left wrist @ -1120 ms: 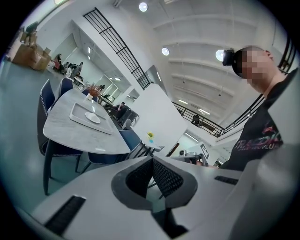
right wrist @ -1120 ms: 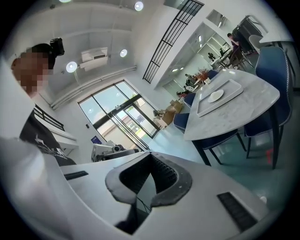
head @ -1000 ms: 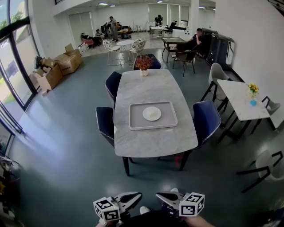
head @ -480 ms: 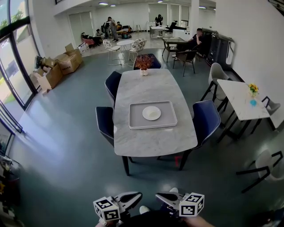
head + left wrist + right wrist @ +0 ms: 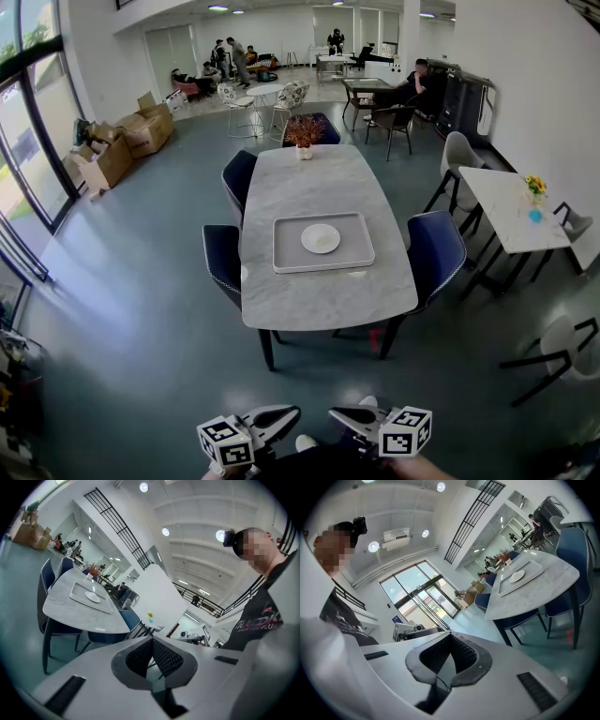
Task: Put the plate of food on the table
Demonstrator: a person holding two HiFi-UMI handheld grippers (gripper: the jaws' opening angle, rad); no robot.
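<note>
— Status?
— Grey left gripper (image 5: 292, 413): jaws together, empty. White round plate (image 5: 321, 239) lies in the grey rectangular tray (image 5: 289, 262) on the pale marble table (image 5: 323, 302), well apart. Grey right gripper (image 5: 336, 413): closed, empty.
— Complete?
— Indeterminate — delivered, or awaiting transfer off tray.

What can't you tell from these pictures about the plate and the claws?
Whether the round white plate on the grey rectangular tray holds food: too small and distant in every view.
How the left claw and right claw are held: cut off by head view's bottom edge.
</note>
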